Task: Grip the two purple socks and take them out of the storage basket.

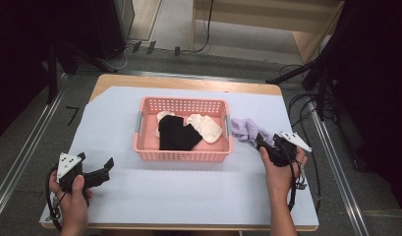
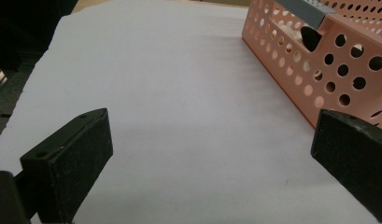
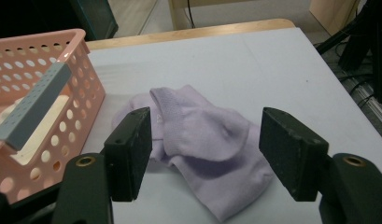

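Note:
A pink perforated basket [image 1: 183, 154] stands mid-table and holds a black sock [image 1: 176, 133] and a cream sock [image 1: 206, 127]. A lilac sock [image 1: 244, 129] lies crumpled on the white sheet just right of the basket. My right gripper [image 1: 266, 143] hovers open beside it; in the right gripper view the lilac sock [image 3: 203, 140] lies between and beyond the spread jaws, with the basket [image 3: 83, 84] at the left. My left gripper [image 1: 106, 168] is open over bare sheet at the front left, holding nothing. In the left gripper view the basket wall [image 2: 328, 70] is at the right.
A white sheet [image 1: 188, 191] covers the wooden table [image 1: 179, 81]. Grey handles [image 1: 137, 122] sit on the basket's ends. Cables [image 1: 301, 105] and dark stands line the floor to the right. Metal rails run along both sides.

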Tool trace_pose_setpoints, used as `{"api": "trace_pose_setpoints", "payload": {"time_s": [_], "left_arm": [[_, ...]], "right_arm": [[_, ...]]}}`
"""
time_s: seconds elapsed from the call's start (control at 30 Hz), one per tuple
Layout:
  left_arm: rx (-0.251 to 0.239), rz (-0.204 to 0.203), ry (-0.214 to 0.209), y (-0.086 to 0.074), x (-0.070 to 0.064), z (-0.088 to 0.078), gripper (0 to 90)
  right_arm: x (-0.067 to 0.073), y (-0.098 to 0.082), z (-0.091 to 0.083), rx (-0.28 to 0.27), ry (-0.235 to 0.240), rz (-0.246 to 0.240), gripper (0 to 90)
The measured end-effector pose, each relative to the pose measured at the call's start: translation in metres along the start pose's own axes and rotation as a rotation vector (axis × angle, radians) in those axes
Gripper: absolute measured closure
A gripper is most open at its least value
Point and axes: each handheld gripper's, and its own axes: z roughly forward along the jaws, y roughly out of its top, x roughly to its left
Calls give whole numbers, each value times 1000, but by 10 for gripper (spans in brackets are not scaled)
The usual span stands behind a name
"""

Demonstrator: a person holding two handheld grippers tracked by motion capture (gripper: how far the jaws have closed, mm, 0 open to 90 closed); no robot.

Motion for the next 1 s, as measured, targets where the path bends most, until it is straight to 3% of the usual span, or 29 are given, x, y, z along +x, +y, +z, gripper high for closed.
{"api": "trace_pose_setpoints", "payload": {"time_s": [0.2, 0.33, 0.67, 0.87, 1.0], "left_arm": [[-1, -2, 1, 0, 0, 0, 0], [-1, -3, 0, 0, 0, 0, 0], [-2, 0, -1, 0, 0, -1, 0], [-7, 2, 0, 0, 0, -1, 0], [-6, 3, 2, 0, 0, -1, 0]], "right_arm": [[-12, -12, -14, -8, 5, 13, 351], [-21, -23, -23, -11, -5, -16, 356], [-44, -43, -45, -20, -18, 4, 354], [-59, -55, -57, -25, -40, -5, 355], [-74, -63, -66, -36, -66, 21, 356]]}}
